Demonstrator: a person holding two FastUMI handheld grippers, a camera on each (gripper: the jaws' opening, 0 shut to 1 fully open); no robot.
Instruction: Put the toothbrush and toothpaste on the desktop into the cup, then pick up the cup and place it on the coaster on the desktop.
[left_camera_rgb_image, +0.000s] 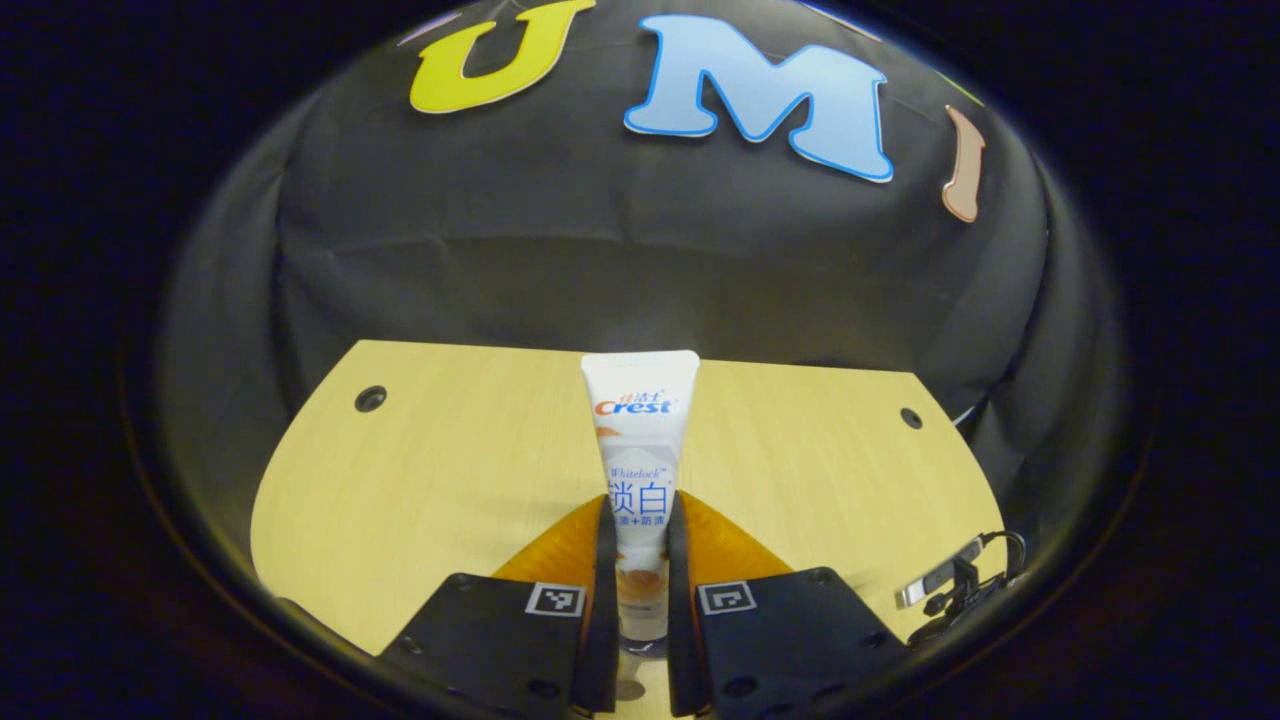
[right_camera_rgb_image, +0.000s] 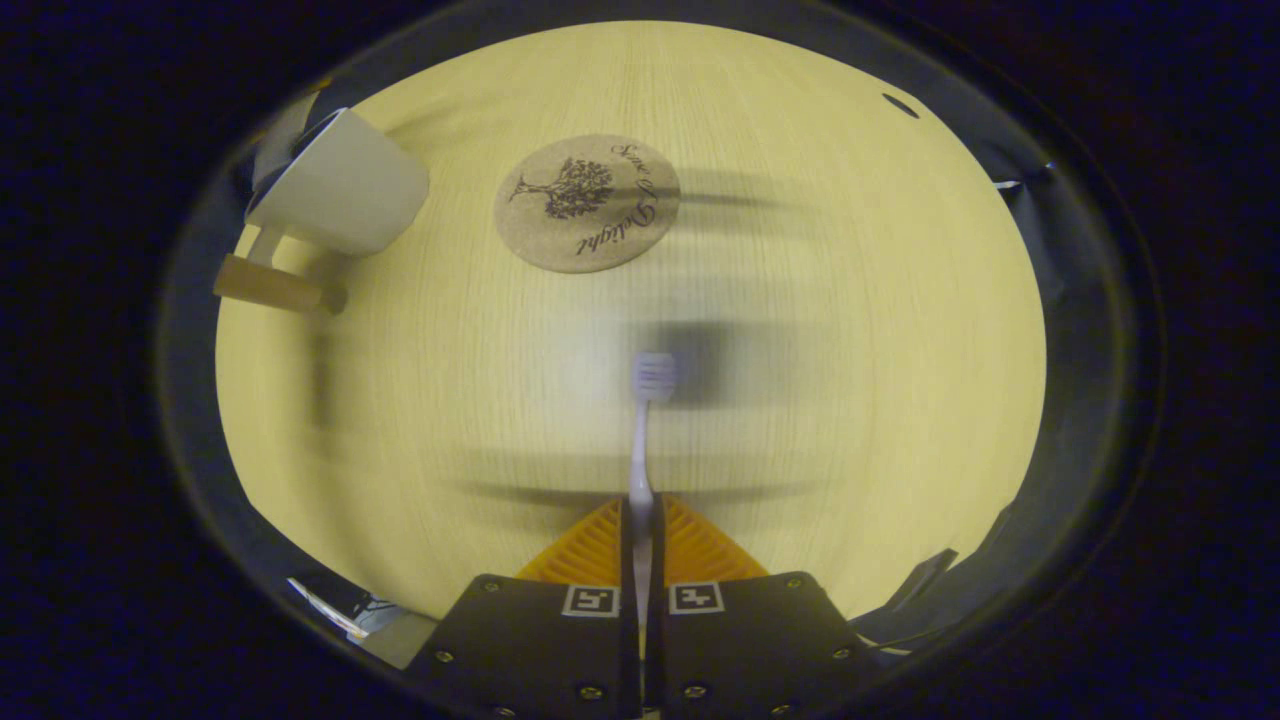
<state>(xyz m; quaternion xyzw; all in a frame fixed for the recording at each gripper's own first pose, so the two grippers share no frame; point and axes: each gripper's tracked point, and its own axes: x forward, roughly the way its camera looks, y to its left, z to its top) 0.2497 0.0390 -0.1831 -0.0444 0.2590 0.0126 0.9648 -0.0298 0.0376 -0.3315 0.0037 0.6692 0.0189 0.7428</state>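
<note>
Gripping flat-crimped toothpaste tube (left_camera_rgb_image: 640, 470), slim toothbrush (right_camera_rgb_image: 645, 440), round cork coaster (right_camera_rgb_image: 587, 203)

I am working in a recording booth: black cloth wall (left_camera_rgb_image: 640, 250) behind a pale wooden counter (left_camera_rgb_image: 450, 470).

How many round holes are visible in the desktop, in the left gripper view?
2: one hole at the far left, another hole at the far right. The toothpaste may hide others.

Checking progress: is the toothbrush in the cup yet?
Out. The white plastic toothbrush sits clamped in the right gripper, over the wooden desktop, apart from the white cup.
</note>
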